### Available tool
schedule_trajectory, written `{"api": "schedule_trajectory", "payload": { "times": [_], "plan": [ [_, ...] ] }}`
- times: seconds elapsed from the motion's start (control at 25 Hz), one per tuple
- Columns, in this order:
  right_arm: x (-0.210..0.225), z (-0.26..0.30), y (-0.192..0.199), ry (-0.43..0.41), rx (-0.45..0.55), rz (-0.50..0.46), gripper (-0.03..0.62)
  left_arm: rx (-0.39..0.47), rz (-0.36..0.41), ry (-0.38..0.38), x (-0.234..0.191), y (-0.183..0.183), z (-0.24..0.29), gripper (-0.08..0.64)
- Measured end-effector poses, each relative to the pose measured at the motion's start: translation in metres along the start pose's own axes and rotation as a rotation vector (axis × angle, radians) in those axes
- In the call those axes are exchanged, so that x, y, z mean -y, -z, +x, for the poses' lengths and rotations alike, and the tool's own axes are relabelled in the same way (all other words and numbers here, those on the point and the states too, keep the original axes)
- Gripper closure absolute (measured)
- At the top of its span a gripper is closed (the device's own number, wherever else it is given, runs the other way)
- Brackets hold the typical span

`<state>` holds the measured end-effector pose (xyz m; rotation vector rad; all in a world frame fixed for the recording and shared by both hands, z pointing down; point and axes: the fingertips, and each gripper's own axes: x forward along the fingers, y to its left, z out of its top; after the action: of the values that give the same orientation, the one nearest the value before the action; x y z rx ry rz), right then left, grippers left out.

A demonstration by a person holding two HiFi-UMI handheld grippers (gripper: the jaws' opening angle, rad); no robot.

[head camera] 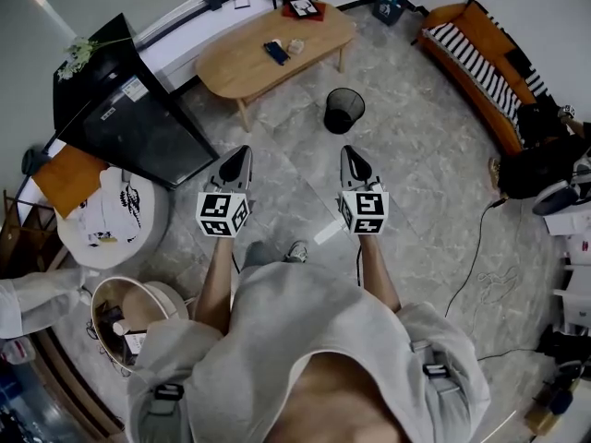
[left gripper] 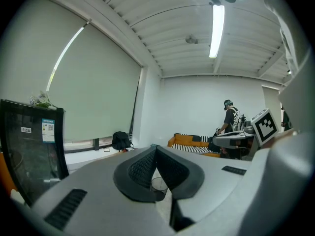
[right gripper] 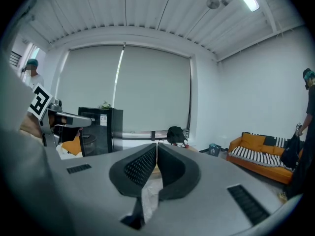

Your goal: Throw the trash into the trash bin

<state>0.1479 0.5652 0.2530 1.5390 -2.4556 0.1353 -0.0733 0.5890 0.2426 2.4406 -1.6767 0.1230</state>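
- Tool state: left gripper point(head camera: 243, 154) and right gripper point(head camera: 350, 154) are both held forward side by side, nearly level. Each has its jaws together at the tips, with nothing between them.
- Task's things: the trash bin point(head camera: 343, 110), black mesh, stands upright on the floor just ahead of the right gripper, near the coffee table point(head camera: 242, 70). We judge the likely trash to be the crumpled pale piece point(head camera: 295, 45) on the tabletop, and possibly the white strip point(head camera: 327, 233) on the floor by our feet. We cannot tell which is meant.
- Risk: a closed jaw would only push a small, light piece; it could slide off the table edge.
- Risk: the bin looks light, so a knock on its rim could tip it.
- Risk: the cable point(head camera: 476, 256) trails across the floor on our right and could snag a foot.
- Room: the floor is open ahead to the bin. The black cabinet point(head camera: 129, 123) bounds the left; the sofa point(head camera: 476, 63) stands well apart on the right.
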Motion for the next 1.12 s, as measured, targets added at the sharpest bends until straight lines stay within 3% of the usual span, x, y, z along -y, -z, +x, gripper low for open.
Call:
{"api": "schedule_trajectory", "payload": {
  "times": [0.24,0.48,0.72,1.12],
  "plan": [
    [0.009,0.012,0.001,-0.013,-0.015,0.006,0.563,-0.011,-0.004,0.004,0.005,0.003,0.019,0.541],
    [0.016,0.051,0.002,-0.014,-0.028,-0.021,0.563,-0.004,-0.022,0.003,-0.016,0.004,0.05,0.543],
    [0.019,0.118,-0.011,-0.001,-0.026,-0.035,0.563,0.021,-0.028,0.024,-0.061,-0.006,0.109,0.543],
    [0.03,0.245,-0.073,0.048,-0.015,-0.037,0.563,0.051,-0.036,0.1,-0.148,-0.058,0.216,0.541]
  ]
}}
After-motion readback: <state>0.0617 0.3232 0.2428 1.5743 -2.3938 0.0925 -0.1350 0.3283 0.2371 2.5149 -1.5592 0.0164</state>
